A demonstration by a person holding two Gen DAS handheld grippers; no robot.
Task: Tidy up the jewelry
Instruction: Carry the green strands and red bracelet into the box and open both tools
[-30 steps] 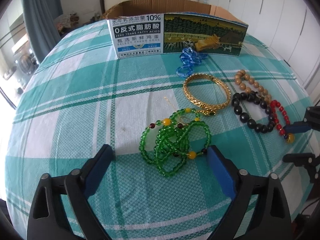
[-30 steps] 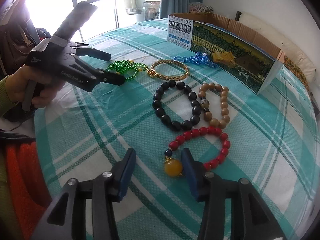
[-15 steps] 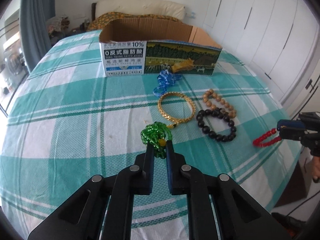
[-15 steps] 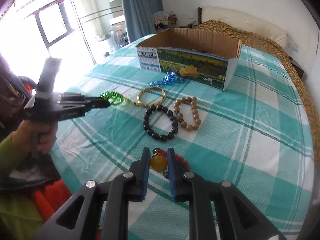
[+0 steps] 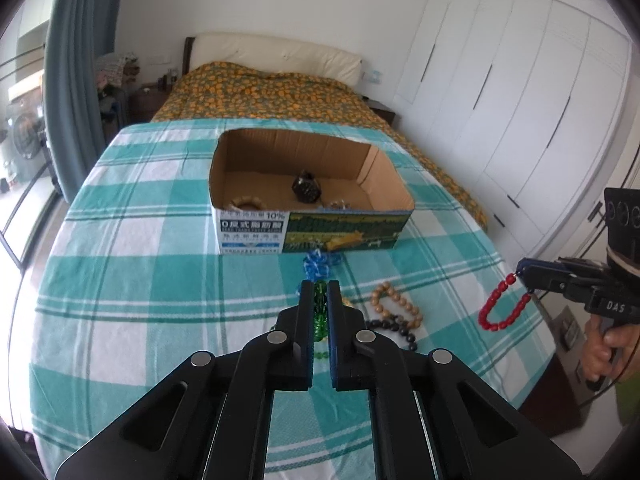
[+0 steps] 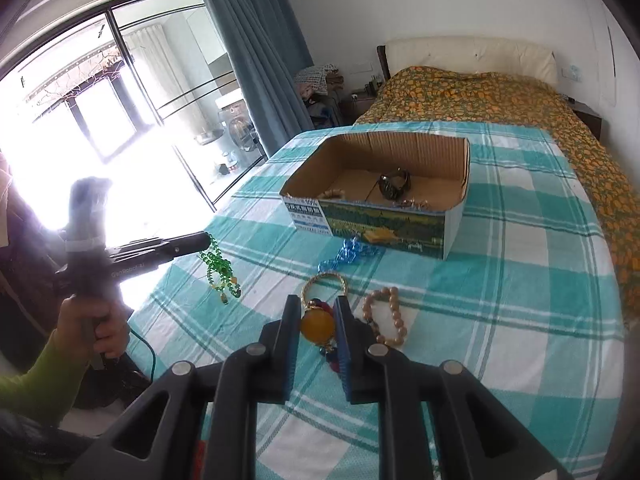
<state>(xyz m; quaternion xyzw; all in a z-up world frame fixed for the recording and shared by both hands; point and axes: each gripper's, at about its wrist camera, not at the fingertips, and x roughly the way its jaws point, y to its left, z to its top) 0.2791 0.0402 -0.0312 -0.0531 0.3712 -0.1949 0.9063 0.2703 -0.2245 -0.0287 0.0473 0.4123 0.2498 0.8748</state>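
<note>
Table: I see it covered in a teal-and-white checked cloth, carrying the box and the loose jewelry, with a bed beyond it.
Box: open cardboard box at the far middle of the table. I make out a dark watch, a pale bead bracelet by the near wall and something small and glinting beside it, so I judge part of the sorting done.
Left gripper: I have its jaws pinching the green bead necklace, which hangs clear of the cloth, well short of the box.
Right gripper: I have its jaws pinching the amber bead of the red bracelet; the red loop dangles free beyond the right edge of the table.
Left on the table: a tan bead bracelet, a black bead bracelet, a gold bangle and blue beads lying just in front of the box.
Progress: I judge this roughly the middle of the job. A few pieces are boxed, two are in the air and not yet dropped in, and four wait on the cloth.
Next: I think both held pieces need carrying over the box rim and releasing, then the remaining four picked up in turn.
</note>
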